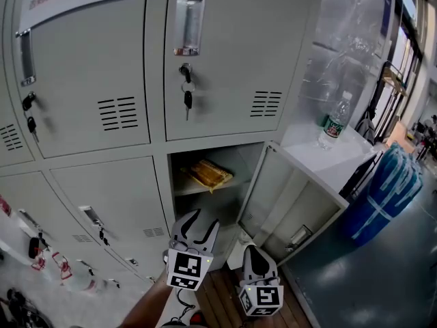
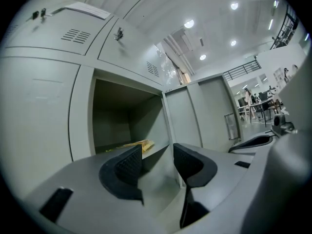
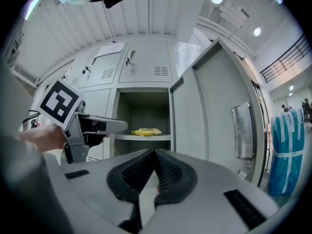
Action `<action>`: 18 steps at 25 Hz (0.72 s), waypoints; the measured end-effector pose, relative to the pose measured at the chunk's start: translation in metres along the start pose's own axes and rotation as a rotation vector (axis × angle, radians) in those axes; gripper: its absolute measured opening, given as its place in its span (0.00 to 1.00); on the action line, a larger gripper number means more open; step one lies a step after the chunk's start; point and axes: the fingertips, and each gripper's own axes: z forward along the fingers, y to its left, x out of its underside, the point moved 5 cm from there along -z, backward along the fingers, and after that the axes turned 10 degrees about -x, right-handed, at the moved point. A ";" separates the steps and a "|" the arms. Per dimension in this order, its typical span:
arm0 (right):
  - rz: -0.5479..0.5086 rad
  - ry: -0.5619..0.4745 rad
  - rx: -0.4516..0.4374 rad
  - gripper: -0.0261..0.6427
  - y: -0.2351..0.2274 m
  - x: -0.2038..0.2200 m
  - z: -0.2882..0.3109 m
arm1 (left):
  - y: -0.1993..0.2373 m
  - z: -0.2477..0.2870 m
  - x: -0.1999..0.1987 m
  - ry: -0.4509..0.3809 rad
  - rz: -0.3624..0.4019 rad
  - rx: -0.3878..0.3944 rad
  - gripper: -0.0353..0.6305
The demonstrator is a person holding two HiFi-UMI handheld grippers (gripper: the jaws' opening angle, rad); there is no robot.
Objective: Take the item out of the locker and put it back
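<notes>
Left gripper point(image 1: 199, 219): hovering at lower centre of the head view, jaws standing wide apart and gripping nothing.
Right gripper point(image 1: 250, 251): sitting just right of it, jaws pressing together, empty.
Door point(image 1: 287, 203): hanging wide open at centre right, its edge crowding the right gripper; closed lockers are flanking the left.
Yellow packet point(image 1: 210, 174): lying on the shelf point(image 1: 198, 187) inside, mid-frame, untouched.
Progress: opening is looking done; taking out and returning are both waiting.

The flat yellow plastic packet point(image 1: 210, 174) lies on the grey metal shelf point(image 3: 161, 137) inside the open grey metal locker compartment point(image 3: 141, 108), straight ahead of both pairs of jaws. The left gripper point(image 1: 205, 219) is just left of the right gripper point(image 1: 251, 250), both in front of the opening. The compartment's grey metal door point(image 1: 287, 203) stands to the right of the right gripper's jaws.
</notes>
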 end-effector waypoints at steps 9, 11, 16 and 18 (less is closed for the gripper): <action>-0.008 0.001 -0.043 0.07 0.018 0.002 -0.026 | -0.005 -0.060 0.023 0.071 -0.064 -0.045 0.32; -0.007 0.002 -0.058 0.07 0.023 0.003 -0.033 | -0.008 -0.075 0.030 0.091 -0.066 -0.060 0.31; -0.004 0.004 -0.094 0.07 0.036 0.005 -0.054 | -0.014 -0.113 0.044 0.132 -0.078 -0.096 0.28; -0.002 0.011 -0.107 0.07 0.042 0.007 -0.064 | -0.018 -0.131 0.048 0.148 -0.080 -0.109 0.27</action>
